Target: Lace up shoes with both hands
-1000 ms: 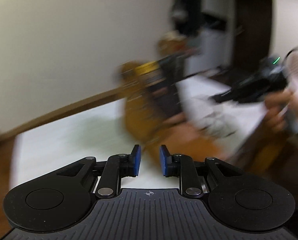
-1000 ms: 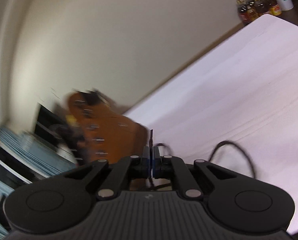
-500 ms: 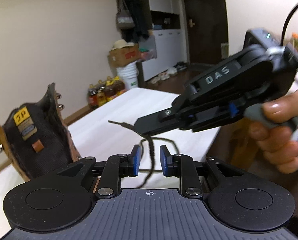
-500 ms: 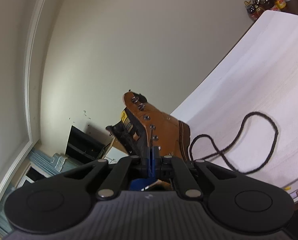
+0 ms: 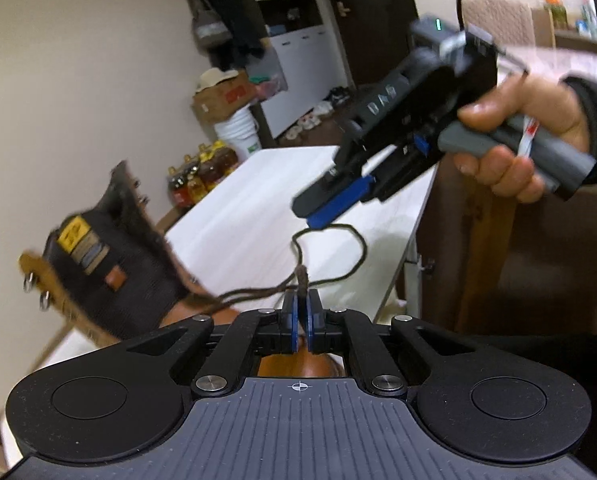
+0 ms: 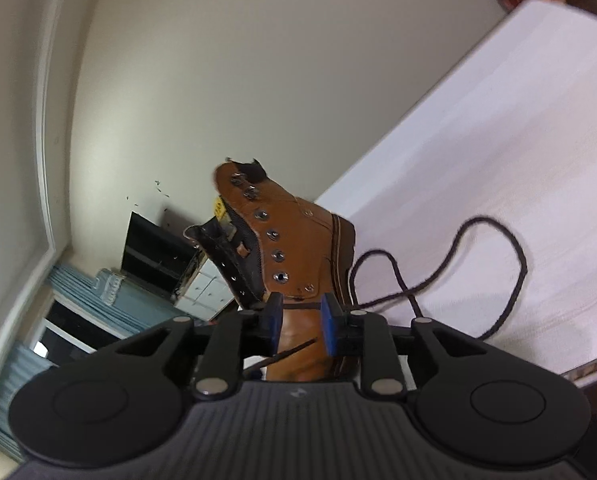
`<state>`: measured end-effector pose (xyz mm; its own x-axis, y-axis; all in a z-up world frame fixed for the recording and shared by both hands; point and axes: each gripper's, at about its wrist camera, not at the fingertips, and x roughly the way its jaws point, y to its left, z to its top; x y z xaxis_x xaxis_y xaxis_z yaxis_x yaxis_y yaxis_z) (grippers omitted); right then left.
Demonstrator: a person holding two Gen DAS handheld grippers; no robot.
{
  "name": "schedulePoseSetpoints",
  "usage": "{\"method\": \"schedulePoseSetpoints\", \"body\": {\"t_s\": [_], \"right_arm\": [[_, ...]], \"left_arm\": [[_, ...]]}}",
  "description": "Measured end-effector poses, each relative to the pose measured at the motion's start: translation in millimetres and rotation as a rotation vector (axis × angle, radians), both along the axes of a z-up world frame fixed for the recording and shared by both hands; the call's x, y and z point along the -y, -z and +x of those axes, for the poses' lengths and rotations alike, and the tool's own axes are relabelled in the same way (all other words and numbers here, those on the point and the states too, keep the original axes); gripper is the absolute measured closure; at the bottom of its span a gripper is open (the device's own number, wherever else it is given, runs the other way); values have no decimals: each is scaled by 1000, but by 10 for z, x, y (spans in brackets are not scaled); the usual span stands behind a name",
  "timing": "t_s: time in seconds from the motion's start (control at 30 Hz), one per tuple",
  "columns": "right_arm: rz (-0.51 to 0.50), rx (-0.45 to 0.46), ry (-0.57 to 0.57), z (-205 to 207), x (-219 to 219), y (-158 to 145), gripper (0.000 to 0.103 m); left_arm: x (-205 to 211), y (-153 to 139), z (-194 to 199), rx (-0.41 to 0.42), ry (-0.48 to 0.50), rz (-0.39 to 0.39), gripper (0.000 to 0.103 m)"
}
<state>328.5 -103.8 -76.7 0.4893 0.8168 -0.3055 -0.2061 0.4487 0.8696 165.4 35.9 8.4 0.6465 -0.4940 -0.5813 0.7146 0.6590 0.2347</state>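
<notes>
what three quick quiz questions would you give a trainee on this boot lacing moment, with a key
1. True or false: the right gripper is shut on the lace.
2. Which gripper pinches the lace? A) left B) right C) neither
3. Fill in: the boot stands on a white ____.

Key:
1. False. Its jaws have just been opening and stand apart, nothing pressed between the pads.
2. A. The left gripper has just closed on the dark lace, which sticks up from between its pads.
3. Table, where the slack lace lies in a loop beside the boot.
</notes>
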Motion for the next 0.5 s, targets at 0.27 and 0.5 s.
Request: {"method": "schedulePoseSetpoints", "body": {"t_s": [0.27, 0.5], "right_arm": [[256, -162, -96, 49, -291, 445, 78], [474, -207, -144, 66, -538, 583, 78]], "left_arm": [[-427, -94, 21, -56, -12, -212, 99], [-522, -102, -50, -62, -8, -230, 99]]}}
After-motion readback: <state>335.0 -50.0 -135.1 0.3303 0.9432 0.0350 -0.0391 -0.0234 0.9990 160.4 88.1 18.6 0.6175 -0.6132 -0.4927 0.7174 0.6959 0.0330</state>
